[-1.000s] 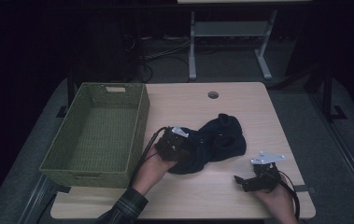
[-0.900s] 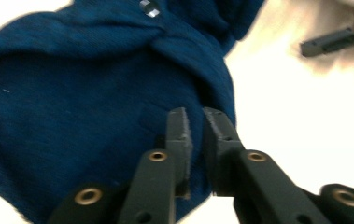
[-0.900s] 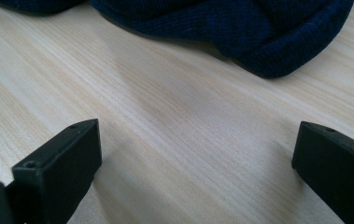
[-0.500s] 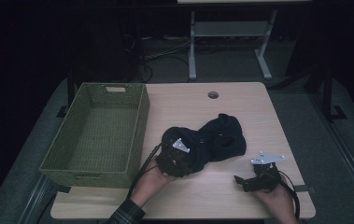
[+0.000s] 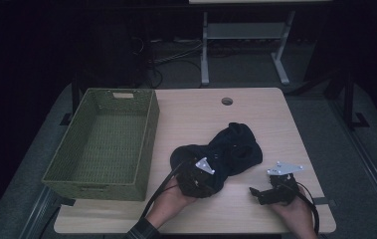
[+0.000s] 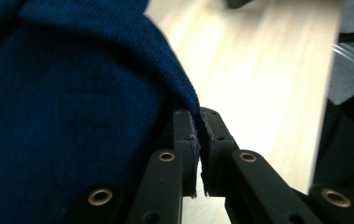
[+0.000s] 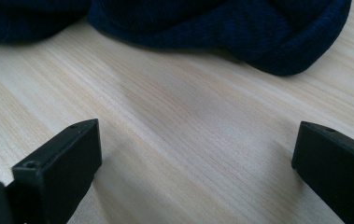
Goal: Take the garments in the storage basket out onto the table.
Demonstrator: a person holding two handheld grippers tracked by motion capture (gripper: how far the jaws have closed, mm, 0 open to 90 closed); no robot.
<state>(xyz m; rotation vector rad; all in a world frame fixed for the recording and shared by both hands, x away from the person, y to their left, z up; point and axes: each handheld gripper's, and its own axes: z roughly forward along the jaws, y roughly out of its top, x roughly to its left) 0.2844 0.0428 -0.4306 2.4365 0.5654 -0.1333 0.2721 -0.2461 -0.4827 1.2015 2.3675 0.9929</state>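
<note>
A dark blue cloth (image 5: 235,147) lies bunched in the middle of the wooden table (image 5: 201,114). My left gripper (image 5: 198,177) sits over the cloth's near left end. In the left gripper view its jaws have just been closing, and the gripper (image 6: 199,114) is shut on a folded edge of the blue cloth (image 6: 72,93), which is pinched between the pads. My right gripper (image 5: 260,194) rests on the table at the front right, pointing left. It stands open (image 7: 198,140) over bare wood, with the cloth (image 7: 221,23) lying beyond its fingertips.
A green woven basket (image 5: 148,134) stands on the table's left side, right beside the cloth. A round cable hole (image 5: 227,101) is near the table's far edge. Dark floor and a white desk frame (image 5: 206,50) lie beyond the table.
My left gripper has moved toward the table's near edge and a little right over the cloth's left end. The right gripper has stayed put.
</note>
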